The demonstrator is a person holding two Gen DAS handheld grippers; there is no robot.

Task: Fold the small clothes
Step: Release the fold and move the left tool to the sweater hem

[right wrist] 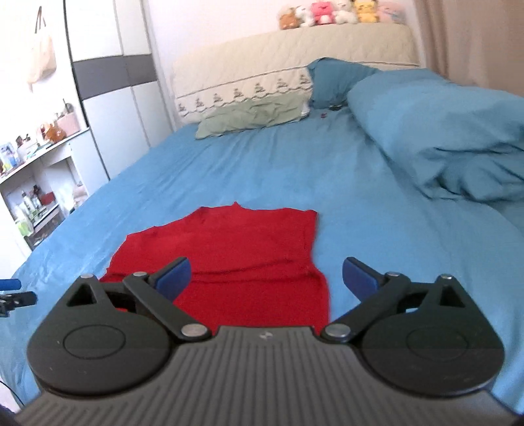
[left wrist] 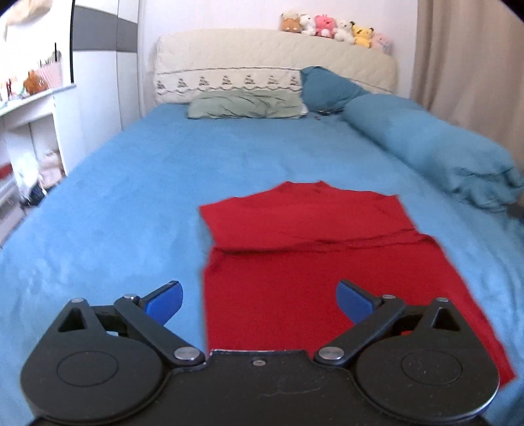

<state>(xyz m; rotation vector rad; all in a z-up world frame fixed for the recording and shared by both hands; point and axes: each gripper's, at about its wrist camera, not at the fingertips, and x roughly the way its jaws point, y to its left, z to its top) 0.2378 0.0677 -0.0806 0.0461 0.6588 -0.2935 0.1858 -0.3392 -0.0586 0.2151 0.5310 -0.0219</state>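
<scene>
Both grippers, left (left wrist: 260,301) and right (right wrist: 266,278), hover with jaws spread wide, holding nothing. Beneath them, a partly folded red garment (left wrist: 314,249) lies on the blue bedsheet (left wrist: 131,183).

Bright, washed-out daylight, soft blur throughout (worst toward the edges), with strong fisheye bending.

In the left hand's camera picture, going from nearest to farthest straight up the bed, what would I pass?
Left gripper, open → red garment → blue sheet → green pillow → cream headboard → plush toys.
</scene>
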